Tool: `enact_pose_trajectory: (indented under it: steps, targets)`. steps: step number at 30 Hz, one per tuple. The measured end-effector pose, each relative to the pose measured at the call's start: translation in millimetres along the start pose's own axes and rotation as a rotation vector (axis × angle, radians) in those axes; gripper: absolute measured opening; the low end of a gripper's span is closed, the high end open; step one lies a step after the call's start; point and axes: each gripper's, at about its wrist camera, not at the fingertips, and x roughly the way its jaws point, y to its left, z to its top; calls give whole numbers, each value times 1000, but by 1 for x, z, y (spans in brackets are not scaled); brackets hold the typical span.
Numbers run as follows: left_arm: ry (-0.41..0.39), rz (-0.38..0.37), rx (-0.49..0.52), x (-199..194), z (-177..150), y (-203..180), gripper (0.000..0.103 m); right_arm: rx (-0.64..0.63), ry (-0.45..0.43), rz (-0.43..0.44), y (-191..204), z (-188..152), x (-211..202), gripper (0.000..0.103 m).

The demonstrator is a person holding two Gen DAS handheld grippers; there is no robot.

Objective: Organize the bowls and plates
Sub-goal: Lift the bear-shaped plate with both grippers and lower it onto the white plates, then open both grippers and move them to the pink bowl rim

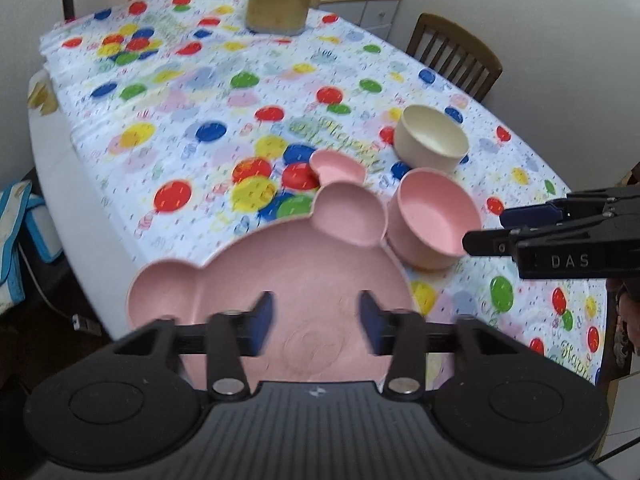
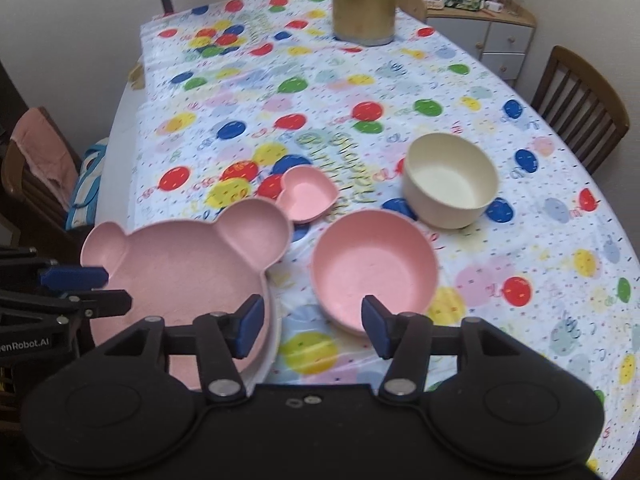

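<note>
The left tool hangs over the pink bear-shaped plate, its blue pads spread apart with nothing pinched between them; the plate's broad middle lies directly beneath the gap, the two ear wells reaching away ahead of the fingertips. Under the plate a white rim peeks out at the near edge, so the plate seems to sit on something pale; what it is cannot be told. The right tool is likewise spread and empty, poised above the bench with its party-balloon cloth. The pink bowl sits just ahead of its right finger, the near rim showing just past that fingertip, while the bear plate's edge lies by its left finger. Beyond the pink bowl, further from the right tool, stands a cream bowl, upright and close beside the pink one. A small pink heart-shaped dish rests just beyond the plate's right ear, between the plate and the cream bowl. Well beyond both tools, at the far end of the bench, stands a tall yellowish jug. A wooden chair stands off to the right of the bench.
</note>
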Motion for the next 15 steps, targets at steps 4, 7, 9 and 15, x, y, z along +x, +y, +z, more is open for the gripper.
enact_pose_trajectory:
  steps: [4, 7, 9, 15]
  targets:
    - [-40, -13, 23, 3, 17, -15, 74, 15, -23, -17, -14, 1, -6, 69]
    - [-33, -17, 40, 13, 30, -24, 74, 28, -37, -39, -23, 1, -8, 86]
    - [-26, -9, 56, 21, 39, -30, 74, 30, -38, -57, -28, 2, -7, 89]
    - [-9, -1, 114, 45, 61, -49, 74, 67, -21, -95, -51, 9, 3, 91]
